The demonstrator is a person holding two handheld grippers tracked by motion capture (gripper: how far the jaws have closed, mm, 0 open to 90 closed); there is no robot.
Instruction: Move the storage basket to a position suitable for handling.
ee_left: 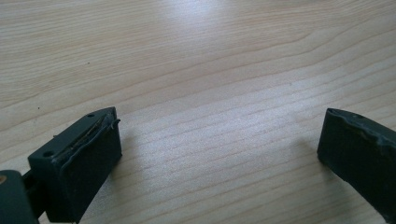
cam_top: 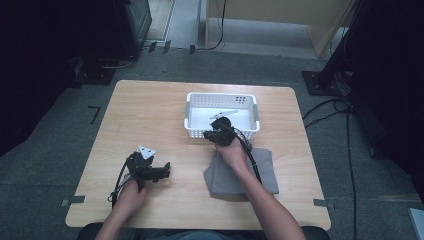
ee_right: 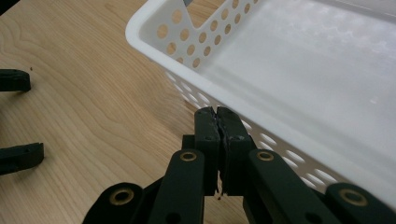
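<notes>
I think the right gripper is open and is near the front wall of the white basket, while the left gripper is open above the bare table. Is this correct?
One detail is wrong: the right gripper is shut, not open. The right gripper view shows its two jaws pressed together with nothing between them, near the front wall of the white basket. The left gripper is indeed open above the bare table.

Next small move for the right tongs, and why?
Probably open them and draw back toward the grey cloth. The right tongs are shut on nothing beside the white basket wall, the cloth lies flat under that forearm, and the left tongs are already open over bare table.
</notes>
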